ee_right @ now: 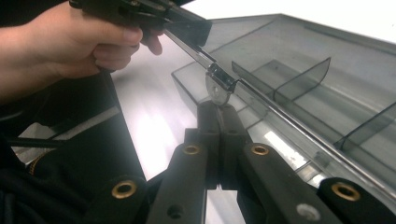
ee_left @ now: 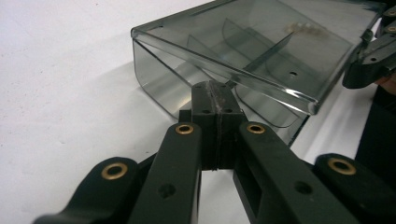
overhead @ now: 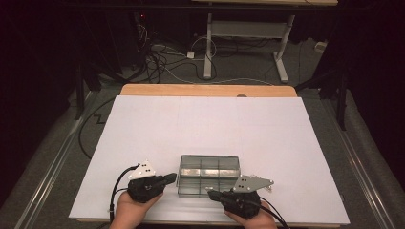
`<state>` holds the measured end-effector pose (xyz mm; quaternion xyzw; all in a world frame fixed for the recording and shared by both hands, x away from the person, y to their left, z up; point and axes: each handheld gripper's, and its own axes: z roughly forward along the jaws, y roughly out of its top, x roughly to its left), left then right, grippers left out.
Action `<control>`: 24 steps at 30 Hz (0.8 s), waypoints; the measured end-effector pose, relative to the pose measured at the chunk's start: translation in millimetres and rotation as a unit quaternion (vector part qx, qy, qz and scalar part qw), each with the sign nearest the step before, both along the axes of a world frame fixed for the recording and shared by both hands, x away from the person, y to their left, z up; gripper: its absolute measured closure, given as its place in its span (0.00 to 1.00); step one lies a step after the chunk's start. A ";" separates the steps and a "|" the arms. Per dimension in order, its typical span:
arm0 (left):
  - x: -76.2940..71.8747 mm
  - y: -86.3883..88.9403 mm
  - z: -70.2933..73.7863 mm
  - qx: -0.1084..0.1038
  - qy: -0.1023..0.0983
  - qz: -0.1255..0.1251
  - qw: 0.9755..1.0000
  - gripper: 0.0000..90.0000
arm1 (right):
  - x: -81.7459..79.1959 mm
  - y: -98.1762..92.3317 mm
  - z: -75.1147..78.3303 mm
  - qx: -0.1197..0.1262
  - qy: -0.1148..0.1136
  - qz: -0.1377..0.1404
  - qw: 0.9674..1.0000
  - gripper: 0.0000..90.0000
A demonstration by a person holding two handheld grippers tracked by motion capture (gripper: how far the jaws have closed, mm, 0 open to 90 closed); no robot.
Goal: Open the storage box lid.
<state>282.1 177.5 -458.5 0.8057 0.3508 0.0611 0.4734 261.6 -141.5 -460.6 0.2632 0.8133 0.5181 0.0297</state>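
While the smoked clear organiser box [overhead: 208, 175] sits at the near edge of the white desk [overhead: 205, 124], flanked by both claws, likely prepping to open the lid or steady the box. Left claw [overhead: 170, 178] pressed together, nothing between the pads, tips at the box's left wall just under the lid lip. Right claw [overhead: 210, 193] also pressed together and empty, tips at the near right corner by the latch. Looks like a nudge-or-pry setup rather than a grasp: closed tips give a thin wedge for getting under the lip, one per side so the box can't slide or spin.

Left claw view: lid [ee_left: 243, 51] raised slightly at this end, gap visible beneath its rim, dividers [ee_left: 261, 53] inside, compartments seemingly empty, other claw at far right.

Right claw view: small hinged latch tab [ee_right: 218, 84] right above the tips, touching or nearly so, can't tell which; left hand [ee_right: 70, 44] gripping its tool beyond.

High view: overall layout, box square to the desk edge, both hands low at the near side; lid gap and latch too small to read.
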 end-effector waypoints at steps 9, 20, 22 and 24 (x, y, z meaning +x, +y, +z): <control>-8.1 -1.5 3.0 -0.026 -0.004 -0.014 1.000 0.97 | 1.6 -0.5 9.9 0.010 -0.024 -0.001 1.000 1.00; -9.8 -10.2 3.8 -0.036 -0.008 -0.035 0.999 0.97 | 0.5 0.8 12.7 0.008 -0.033 -0.002 0.999 1.00; -8.8 -9.7 3.9 -0.037 -0.008 -0.036 0.999 0.97 | -0.4 0.7 12.2 0.006 -0.032 -0.002 0.999 1.00; -7.2 -9.6 3.9 -0.036 -0.006 -0.036 0.999 0.97 | -1.4 0.6 10.7 0.004 -0.031 -0.002 0.999 1.00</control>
